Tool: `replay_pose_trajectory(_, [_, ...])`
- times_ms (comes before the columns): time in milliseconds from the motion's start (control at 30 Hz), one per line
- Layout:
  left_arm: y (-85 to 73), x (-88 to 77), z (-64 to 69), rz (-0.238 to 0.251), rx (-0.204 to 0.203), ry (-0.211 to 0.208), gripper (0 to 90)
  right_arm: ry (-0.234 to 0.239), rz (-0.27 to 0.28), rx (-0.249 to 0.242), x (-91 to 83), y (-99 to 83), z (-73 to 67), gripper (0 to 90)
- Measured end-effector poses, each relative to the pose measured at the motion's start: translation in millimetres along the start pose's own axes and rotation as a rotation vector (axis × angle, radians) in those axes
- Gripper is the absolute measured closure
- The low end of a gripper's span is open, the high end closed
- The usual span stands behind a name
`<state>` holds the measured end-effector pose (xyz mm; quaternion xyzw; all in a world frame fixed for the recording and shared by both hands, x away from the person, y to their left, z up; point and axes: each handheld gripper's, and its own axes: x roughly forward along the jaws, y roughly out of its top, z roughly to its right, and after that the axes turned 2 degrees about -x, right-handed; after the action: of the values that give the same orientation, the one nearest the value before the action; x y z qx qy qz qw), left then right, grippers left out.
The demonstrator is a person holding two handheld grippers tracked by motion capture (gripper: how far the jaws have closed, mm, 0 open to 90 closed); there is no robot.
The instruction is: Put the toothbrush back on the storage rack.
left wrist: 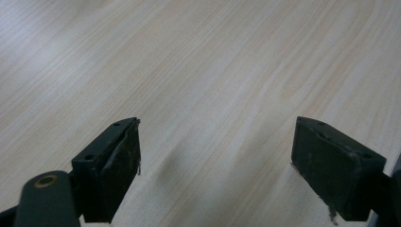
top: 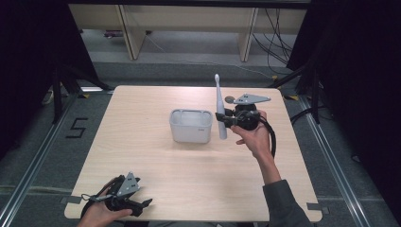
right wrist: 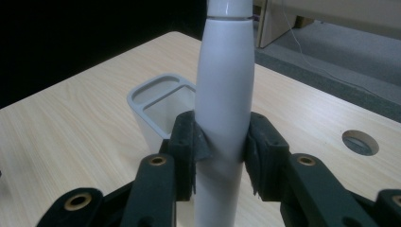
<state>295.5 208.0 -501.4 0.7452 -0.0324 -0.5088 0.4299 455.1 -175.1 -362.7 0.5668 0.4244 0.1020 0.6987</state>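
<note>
**Right gripper holds toothbrush upright beside holder; left gripper idle, wide**

High view: light wood table (top: 156, 179), dark floor around it. Grey two-compartment holder (top: 190, 126) sits near table centre. Right gripper (top: 226, 119) is at 3 o'clock of the holder, just beside it, carried by the person's right hand (top: 254, 135), forearm coming in from 5 o'clock. Its jaws are clamped on a white electric toothbrush (top: 220, 111), gripping the lower half of the handle. Toothbrush stands nearly upright, brush head pointing toward 12 o'clock, bottom end just right of the holder's right wall; can't tell whether that end touches the table. Toothbrush is outside the holder, not in either compartment.

Right gripper view: both black pads (right wrist: 191, 142) press the toothbrush (right wrist: 224, 94) handle from either side, firm grip, handle vertical between them. Holder (right wrist: 163, 97) lies behind and to the 10 o'clock of the handle, both compartments open at top. A round hole (right wrist: 360, 142) in the tabletop shows at 3 o'clock.

Left gripper (top: 142, 206) is at the table's near edge, 7 o'clock from the holder and well apart from it, in the left hand (top: 99, 213). Left gripper view: jaws spread wide, nothing between them, bare table (left wrist: 213, 71) wood ahead.
</note>
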Motion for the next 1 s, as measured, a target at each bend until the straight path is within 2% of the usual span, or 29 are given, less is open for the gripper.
replay_pose_trajectory(133, [0.0,-0.1,0.3,0.000,0.000,-0.003,16.2,0.010,0.001,0.033,3.2,2.5,-2.1,66.9])
replay_pose_trajectory(167, [0.0,0.1,0.1,-0.001,0.000,-0.002,16.2,0.012,0.001,0.013,3.5,3.6,-0.5,66.9])
replay_pose_trajectory(233, [0.3,-0.4,-0.1,0.000,0.001,0.001,16.2,-0.003,0.013,0.011,3.9,5.8,-0.1,66.9])
replay_pose_trajectory(267, [0.3,-0.6,0.1,0.004,0.002,-0.005,16.2,0.003,0.011,0.031,4.1,6.6,-1.5,66.9])
replay_pose_trajectory(300, [0.1,-0.4,0.5,0.004,-0.003,-0.007,16.2,0.010,0.012,0.015,4.5,8.1,-0.4,66.9])
replay_pose_trajectory(333, [0.1,-0.4,-0.2,-0.003,0.003,-0.002,16.2,0.016,0.016,0.038,4.2,9.4,-2.0,66.9])
replay_pose_trajectory(400, [0.0,-0.2,-0.3,-0.002,0.001,0.001,16.2,0.003,0.020,0.010,3.6,11.6,-0.6,66.9])
replay_pose_trajectory(500, [0.0,-0.1,0.3,0.001,0.000,-0.003,16.2,0.007,0.017,0.014,3.8,15.7,-1.4,66.9])
replay_pose_trajectory(533, [0.0,0.1,0.1,0.000,-0.001,-0.002,16.1,0.004,0.015,0.035,3.4,16.8,-3.1,66.9])
replay_pose_trajectory(567, [0.0,-0.1,0.0,-0.001,0.000,-0.001,16.2,-0.002,0.031,0.009,4.0,18.6,-1.5,66.9])
replay_pose_trajectory(633, [0.2,-0.3,0.1,0.001,0.000,-0.002,16.2,0.008,0.021,0.031,4.2,21.5,-4.3,66.9])
replay_pose_trajectory(700, [0.0,0.1,0.1,0.000,-0.001,-0.003,16.2,0.014,0.036,0.016,6.4,24.7,-4.7,66.9])
replay_pose_trajectory(767, [0.2,-0.3,0.1,0.000,0.000,-0.002,16.2,-0.003,0.042,-0.003,7.5,27.2,-4.4,66.9])
replay_pose_trajectory(833, [0.0,-0.5,0.5,0.005,-0.004,-0.009,16.2,0.006,0.028,0.011,9.2,29.3,-6.7,66.9])
replay_pose_trajectory(867, [-0.2,-0.2,0.3,0.005,-0.006,-0.007,16.1,-0.006,0.032,-0.007,10.2,30.5,-6.3,66.9])
replay_pose_trajectory(967, [0.0,-0.3,-0.2,0.003,-0.001,-0.002,16.2,0.003,0.037,0.020,13.1,33.2,-8.5,66.9])
replay_pose_trajectory(1000, [0.1,-0.5,0.2,0.006,-0.003,-0.008,16.2,-0.005,0.039,-0.008,14.2,34.5,-7.4,66.9])
